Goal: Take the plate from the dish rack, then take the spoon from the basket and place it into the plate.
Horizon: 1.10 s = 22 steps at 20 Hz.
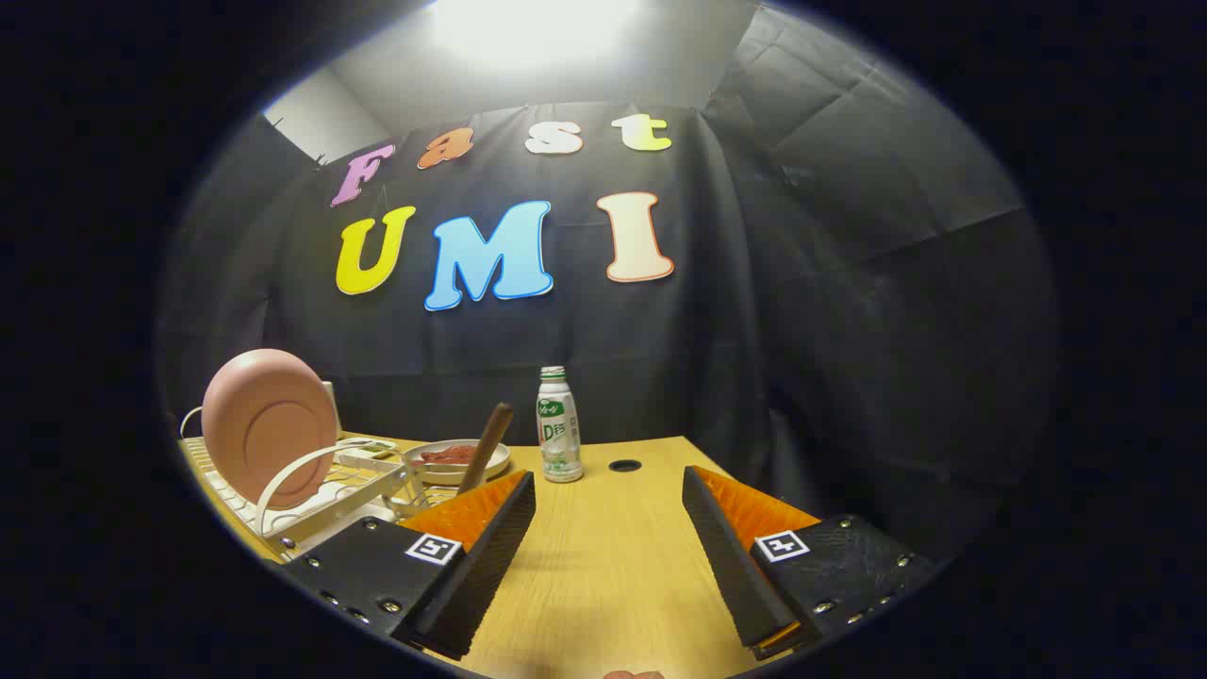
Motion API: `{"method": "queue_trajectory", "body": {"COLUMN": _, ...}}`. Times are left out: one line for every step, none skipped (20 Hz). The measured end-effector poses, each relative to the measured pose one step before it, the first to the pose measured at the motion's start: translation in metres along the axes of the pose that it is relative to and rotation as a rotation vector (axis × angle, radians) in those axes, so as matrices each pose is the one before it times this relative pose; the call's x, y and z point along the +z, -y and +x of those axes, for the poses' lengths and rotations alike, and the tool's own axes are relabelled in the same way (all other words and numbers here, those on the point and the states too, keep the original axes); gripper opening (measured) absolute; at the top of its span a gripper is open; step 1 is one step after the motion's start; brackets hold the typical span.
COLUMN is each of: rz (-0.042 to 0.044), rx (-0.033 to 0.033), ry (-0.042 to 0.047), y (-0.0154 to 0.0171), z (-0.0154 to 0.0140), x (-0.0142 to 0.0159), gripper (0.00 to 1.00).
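Observation:
A pink plate (269, 424) stands on edge in a white wire dish rack (311, 505), off to the left of my left finger. Just right of the rack, a brown spoon handle (487, 443) sticks up out of a wire basket (424, 492), partly hidden behind my left fingertip. My gripper (608, 490) is open, with a wide gap and only bare wooden table (603, 566) between its fingers. Both plate and spoon lie ahead and to the left of the fingers.
A shallow dish holding something reddish (457, 459) sits behind the basket. A small white and green bottle (558, 426) stands on the table ahead, between the fingers' lines. A dark round cable hole (624, 465) lies near the table's far edge.

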State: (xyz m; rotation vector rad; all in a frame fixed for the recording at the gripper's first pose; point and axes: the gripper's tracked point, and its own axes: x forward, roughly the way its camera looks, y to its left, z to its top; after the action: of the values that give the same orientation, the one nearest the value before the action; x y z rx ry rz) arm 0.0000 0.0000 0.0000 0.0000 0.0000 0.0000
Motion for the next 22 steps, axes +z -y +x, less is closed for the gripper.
{"method": "queue_trajectory", "body": {"rz": -0.01818, "rx": -0.01327, "ry": 0.01908, "y": 0.00746, "z": -0.0021, "x": 0.01482, "gripper": 0.98}}
{"method": "queue_trajectory", "body": {"rz": -0.01568, "rx": -0.01388, "ry": 0.00611, "y": 0.00962, "z": -0.0042, "x": 0.01439, "gripper": 0.97}}
{"method": "queue_trajectory", "body": {"rz": -0.00841, "rx": -0.01094, "ry": -0.00708, "y": 0.00705, "z": -0.00747, "x": 0.01147, "gripper": 0.97}}
{"method": "queue_trajectory", "body": {"rz": -0.0056, "rx": -0.01285, "ry": -0.01432, "y": 0.00643, "z": -0.0102, "x": 0.0101, "gripper": 0.97}}
{"method": "queue_trajectory", "body": {"rz": -0.00004, "rx": -0.00604, "ry": -0.01551, "y": 0.00311, "z": -0.01197, "x": 0.00975, "gripper": 0.97}}
{"method": "queue_trajectory", "body": {"rz": 0.00655, "rx": -0.00537, "ry": -0.00939, "y": 0.00011, "z": -0.0138, "x": 0.01104, "gripper": 0.97}}
{"method": "queue_trajectory", "body": {"rz": 0.01481, "rx": 0.00539, "ry": -0.00328, "y": -0.00395, "z": -0.01323, "x": 0.01211, "gripper": 0.97}}
{"method": "queue_trajectory", "body": {"rz": 0.01212, "rx": 0.0044, "ry": -0.00505, "y": -0.00698, "z": -0.01214, "x": 0.00974, "gripper": 0.97}}
{"method": "queue_trajectory", "body": {"rz": 0.01018, "rx": 0.01685, "ry": 0.00123, "y": -0.00968, "z": -0.01041, "x": 0.01074, "gripper": 0.97}}
{"method": "queue_trajectory", "body": {"rz": 0.00755, "rx": 0.02636, "ry": 0.00574, "y": -0.01385, "z": -0.0096, "x": 0.01211, "gripper": 0.97}}
{"method": "queue_trajectory", "body": {"rz": 0.00975, "rx": 0.02532, "ry": 0.0025, "y": -0.01401, "z": -0.0096, "x": 0.01198, "gripper": 0.97}}
{"method": "queue_trajectory", "body": {"rz": 0.02178, "rx": 0.03465, "ry": 0.01197, "y": -0.01576, "z": -0.00649, "x": 0.01176, "gripper": 0.97}}
{"method": "queue_trajectory", "body": {"rz": 0.02124, "rx": 0.04259, "ry": 0.01928, "y": -0.01926, "z": -0.00752, "x": 0.01368, "gripper": 0.97}}
{"method": "queue_trajectory", "body": {"rz": 0.00661, "rx": 0.03438, "ry": 0.01713, "y": -0.0172, "z": -0.00273, "x": 0.01136, "gripper": 0.97}}
{"method": "queue_trajectory", "body": {"rz": -0.00614, "rx": 0.03093, "ry": 0.0145, "y": -0.01586, "z": 0.00057, "x": 0.00862, "gripper": 0.97}}
{"method": "queue_trajectory", "body": {"rz": -0.0031, "rx": 0.03114, "ry": 0.01451, "y": -0.01419, "z": 0.00324, "x": 0.00613, "gripper": 0.97}}
{"method": "queue_trajectory", "body": {"rz": 0.00465, "rx": 0.03272, "ry": 0.00465, "y": -0.01602, "z": 0.00382, "x": 0.0044, "gripper": 0.97}}
{"method": "queue_trajectory", "body": {"rz": 0.01151, "rx": 0.02835, "ry": -0.00071, "y": -0.01484, "z": 0.00517, "x": -0.00053, "gripper": 0.97}}
{"method": "queue_trajectory", "body": {"rz": 0.01144, "rx": 0.02623, "ry": -0.00594, "y": -0.01283, "z": 0.00736, "x": -0.00237, "gripper": 0.97}}
{"method": "queue_trajectory", "body": {"rz": 0.00898, "rx": 0.0187, "ry": -0.01219, "y": -0.0103, "z": 0.00635, "x": -0.00548, "gripper": 0.97}}
{"method": "queue_trajectory", "body": {"rz": 0.00843, "rx": 0.01484, "ry": -0.01696, "y": -0.0087, "z": 0.00776, "x": -0.00753, "gripper": 0.97}}
{"method": "queue_trajectory", "body": {"rz": 0.01374, "rx": 0.02059, "ry": -0.02194, "y": -0.00995, "z": 0.00771, "x": -0.00655, "gripper": 0.97}}
